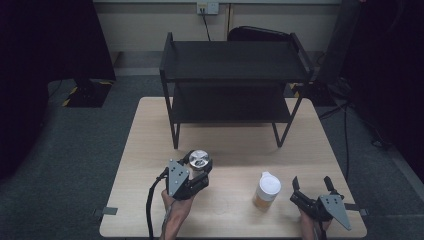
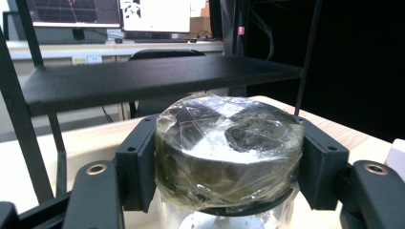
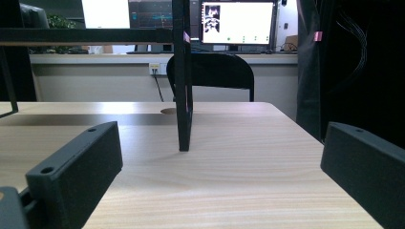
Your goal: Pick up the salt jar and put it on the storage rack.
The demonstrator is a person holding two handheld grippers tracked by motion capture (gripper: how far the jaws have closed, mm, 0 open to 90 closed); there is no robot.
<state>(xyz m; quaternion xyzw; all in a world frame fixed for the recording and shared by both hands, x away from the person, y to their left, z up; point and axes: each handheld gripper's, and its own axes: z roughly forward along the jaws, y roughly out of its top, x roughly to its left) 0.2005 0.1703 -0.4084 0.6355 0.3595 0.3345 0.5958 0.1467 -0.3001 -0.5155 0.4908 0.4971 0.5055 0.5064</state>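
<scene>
My left gripper is shut on a round jar with a shiny, plastic-wrapped dark lid, left of the table's middle. In the left gripper view the lid sits squeezed between both black jaws, with the jar's clear body showing below it. A second jar with a white cap and amber contents stands upright near the front edge, free of both grippers. My right gripper rests at the front right corner, open, with nothing between its jaws; it stands just right of the white-capped jar.
A black two-tier metal shelf rack stands on the far half of the wooden table; one of its legs rises ahead of the right gripper. A dark chair and monitors sit beyond the table.
</scene>
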